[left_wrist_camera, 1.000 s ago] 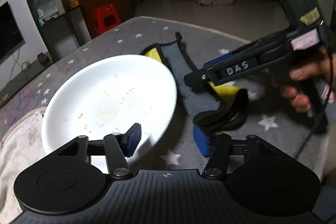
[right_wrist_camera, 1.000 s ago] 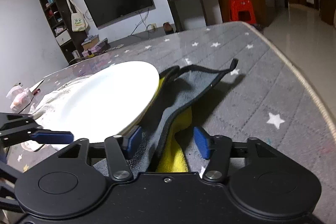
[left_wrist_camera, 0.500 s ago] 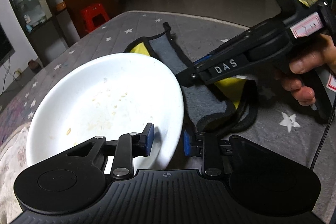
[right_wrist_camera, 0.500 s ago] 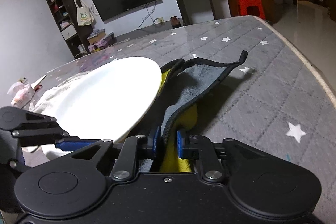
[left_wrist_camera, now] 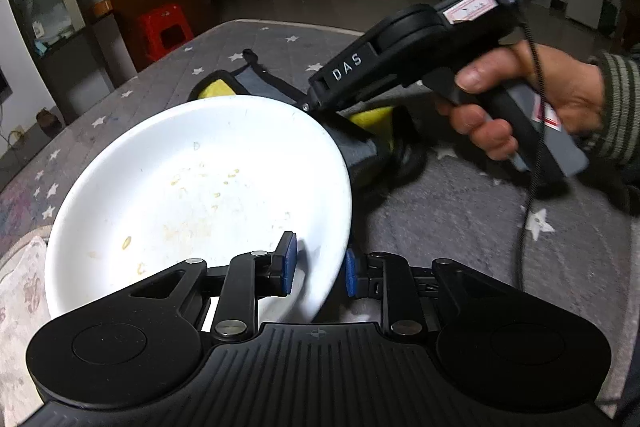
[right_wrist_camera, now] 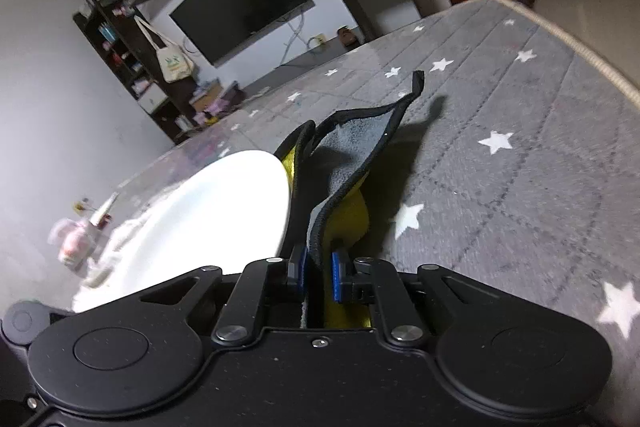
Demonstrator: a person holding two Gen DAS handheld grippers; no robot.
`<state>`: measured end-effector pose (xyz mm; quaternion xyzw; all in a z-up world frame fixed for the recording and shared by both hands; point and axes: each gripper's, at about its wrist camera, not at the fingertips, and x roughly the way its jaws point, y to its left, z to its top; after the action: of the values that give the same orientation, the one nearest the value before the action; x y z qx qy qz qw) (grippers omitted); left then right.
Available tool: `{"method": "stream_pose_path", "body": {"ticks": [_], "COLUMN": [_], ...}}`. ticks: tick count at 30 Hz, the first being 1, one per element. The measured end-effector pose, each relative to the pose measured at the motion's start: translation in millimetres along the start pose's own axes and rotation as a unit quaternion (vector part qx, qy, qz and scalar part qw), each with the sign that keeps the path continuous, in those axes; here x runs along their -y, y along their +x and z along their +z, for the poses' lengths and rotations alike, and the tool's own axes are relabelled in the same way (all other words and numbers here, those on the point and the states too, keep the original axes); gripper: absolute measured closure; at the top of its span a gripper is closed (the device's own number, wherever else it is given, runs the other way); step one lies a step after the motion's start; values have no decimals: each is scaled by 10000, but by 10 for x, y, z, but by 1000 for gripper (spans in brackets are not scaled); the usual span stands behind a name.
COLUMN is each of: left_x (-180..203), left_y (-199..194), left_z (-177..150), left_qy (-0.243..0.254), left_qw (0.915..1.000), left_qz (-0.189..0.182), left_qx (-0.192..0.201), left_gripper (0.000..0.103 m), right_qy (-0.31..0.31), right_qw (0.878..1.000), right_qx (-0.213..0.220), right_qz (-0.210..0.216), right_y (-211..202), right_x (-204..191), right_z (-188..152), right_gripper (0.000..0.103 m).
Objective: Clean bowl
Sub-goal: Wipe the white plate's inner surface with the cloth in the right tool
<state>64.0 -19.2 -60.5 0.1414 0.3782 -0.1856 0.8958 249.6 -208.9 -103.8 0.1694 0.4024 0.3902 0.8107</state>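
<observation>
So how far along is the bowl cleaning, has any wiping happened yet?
Only the grabbing looks done. The left claw is shut on the rim of the white bowl, and the right claw is shut on the grey and yellow cloth. Yellowish food specks still dot the bowl's inside, so the wiping itself is all left.

Bowl [left_wrist_camera: 192, 187]: smooth white, glossy, looks ceramic or hard plastic; dried yellowish specks on inside. Cloth [right_wrist_camera: 352, 163]: soft fleecy fabric, grey one side, yellow the other, w/ black stitched edging, matt. Surface [right_wrist_camera: 520, 155]: quilted grey fabric w/ white stars, matt, slightly fuzzy. Left gripper [left_wrist_camera: 318, 267] & right gripper [right_wrist_camera: 318, 273]: matt black plastic bodies, ribbed near camera, small shiny metal screws, blue rubbery pads. Stool [left_wrist_camera: 166, 31]: glossy red plastic. Floor [left_wrist_camera: 304, 3]: polished, reflective tile.
</observation>
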Motion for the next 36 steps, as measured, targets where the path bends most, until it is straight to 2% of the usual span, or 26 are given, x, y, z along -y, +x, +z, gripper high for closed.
{"method": "stream_pose_path", "body": {"ticks": [3,8,19,27,36], "left_x": [16,45,61,1,32], "left_y": [-63,-8,155,4,-159], "left_z": [-59,-32,76,-115,-298], "left_qy": [50,181,385,483,652], "left_qw": [10000,9997,9988,9988,9976], "left_qz": [-51,129,297,-51,-241], "left_qx": [-16,-45,5,48,55], "left_gripper": [79,79,78,78,78], "right_qy": [130,26,-352,-297,161], "right_qw": [9998,9998,9993,9992,9985], "right_qx": [-31,-66,-95,-176,-172], "right_qz": [131,160,27,200,487], "right_y": [-42,-145,-329,-458,-270], "right_x": [32,-35,-295,-320,-129], "right_z": [-27,-102,-324,-440,-257], "right_gripper": [90,91,91,91,91]}}
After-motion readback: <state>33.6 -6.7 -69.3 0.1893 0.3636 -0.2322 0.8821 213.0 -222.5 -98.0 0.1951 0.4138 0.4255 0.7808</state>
